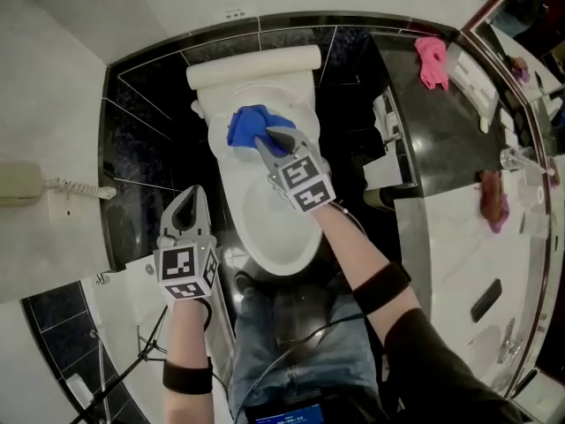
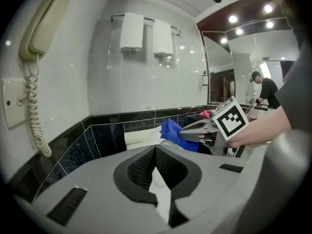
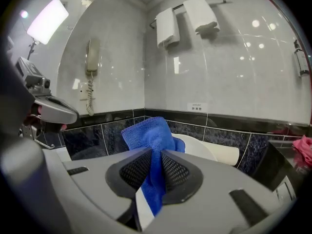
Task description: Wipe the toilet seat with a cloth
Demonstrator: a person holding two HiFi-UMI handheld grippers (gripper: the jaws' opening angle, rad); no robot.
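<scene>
The white toilet (image 1: 274,228) stands in the middle of the head view, tank (image 1: 252,67) at the far end. A blue cloth (image 1: 247,127) hangs over the toilet's rear part, just before the tank. My right gripper (image 1: 262,140) is shut on it; in the right gripper view the blue cloth (image 3: 148,133) is pinched between the mesh pads (image 3: 173,172) and bunches up beyond them. My left gripper (image 1: 194,193) is to the left of the bowl, shut and empty. In the left gripper view its jaws are together, with the blue cloth (image 2: 171,130) and right gripper (image 2: 183,135) ahead.
A corded wall phone (image 1: 22,184) hangs on the left wall. White towels (image 2: 146,33) are on a rack above the tank. A dark counter (image 1: 450,140) with a pink cloth (image 1: 433,60) runs along the right. Tripod legs (image 1: 132,360) stand at lower left.
</scene>
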